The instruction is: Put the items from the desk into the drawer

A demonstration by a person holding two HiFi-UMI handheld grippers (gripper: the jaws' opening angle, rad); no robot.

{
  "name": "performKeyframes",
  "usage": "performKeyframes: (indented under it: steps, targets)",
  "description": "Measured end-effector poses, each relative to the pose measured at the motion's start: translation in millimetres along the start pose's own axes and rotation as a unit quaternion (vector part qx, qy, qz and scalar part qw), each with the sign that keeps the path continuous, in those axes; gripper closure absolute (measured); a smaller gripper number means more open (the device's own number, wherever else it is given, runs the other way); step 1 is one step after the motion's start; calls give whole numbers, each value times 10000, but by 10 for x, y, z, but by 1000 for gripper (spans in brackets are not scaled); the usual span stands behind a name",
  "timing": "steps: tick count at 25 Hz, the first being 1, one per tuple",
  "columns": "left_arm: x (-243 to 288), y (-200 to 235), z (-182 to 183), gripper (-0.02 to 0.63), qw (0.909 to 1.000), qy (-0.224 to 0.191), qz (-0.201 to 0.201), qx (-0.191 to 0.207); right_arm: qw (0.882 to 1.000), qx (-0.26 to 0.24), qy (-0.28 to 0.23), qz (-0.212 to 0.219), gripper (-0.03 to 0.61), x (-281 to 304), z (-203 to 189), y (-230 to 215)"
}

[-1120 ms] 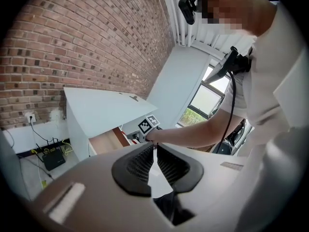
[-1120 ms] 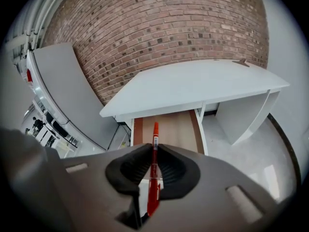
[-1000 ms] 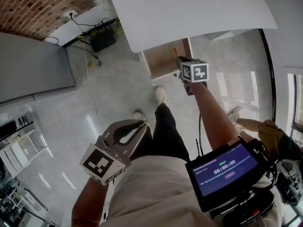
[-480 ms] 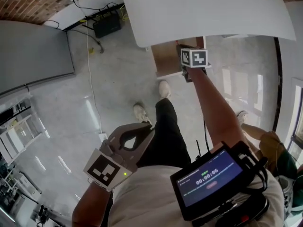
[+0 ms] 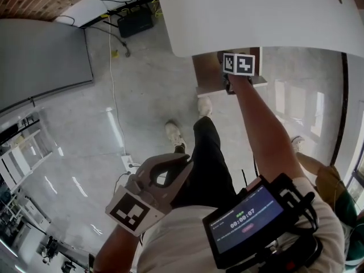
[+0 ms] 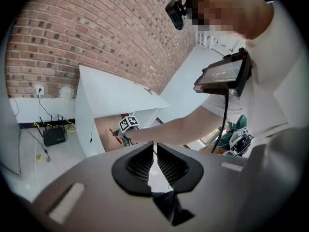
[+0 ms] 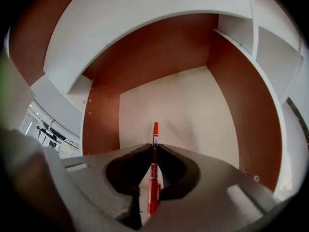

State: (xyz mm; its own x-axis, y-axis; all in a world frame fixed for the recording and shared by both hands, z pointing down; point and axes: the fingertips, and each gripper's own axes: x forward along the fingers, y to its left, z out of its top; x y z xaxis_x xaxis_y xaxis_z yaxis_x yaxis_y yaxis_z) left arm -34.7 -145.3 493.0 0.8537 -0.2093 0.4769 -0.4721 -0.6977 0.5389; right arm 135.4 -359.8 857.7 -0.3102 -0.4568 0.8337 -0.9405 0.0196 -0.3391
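Holding pen (image 7: 154, 129) in right gripper (image 7: 153, 147) jaws over drawer (image 7: 193, 105); lower flat before releasing. Left gripper (image 6: 155, 146) jaws closed, empty.

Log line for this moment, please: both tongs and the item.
right tongs: shut on red pen | pen: points into open drawer, not released | left tongs: shut, empty, by the waist

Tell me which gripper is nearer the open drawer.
Right. The right gripper, shut on a red pen, reaches into the drawer; the left gripper hangs by the person's waist, well away from it.
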Motion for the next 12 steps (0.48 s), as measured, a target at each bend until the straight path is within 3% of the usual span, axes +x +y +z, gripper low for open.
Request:
performKeyframes:
  steps: [12]
  targets:
    - [149,94,-174,583,9994,38,42,-338,9984,-206,521,-50,534,356,-107,-169]
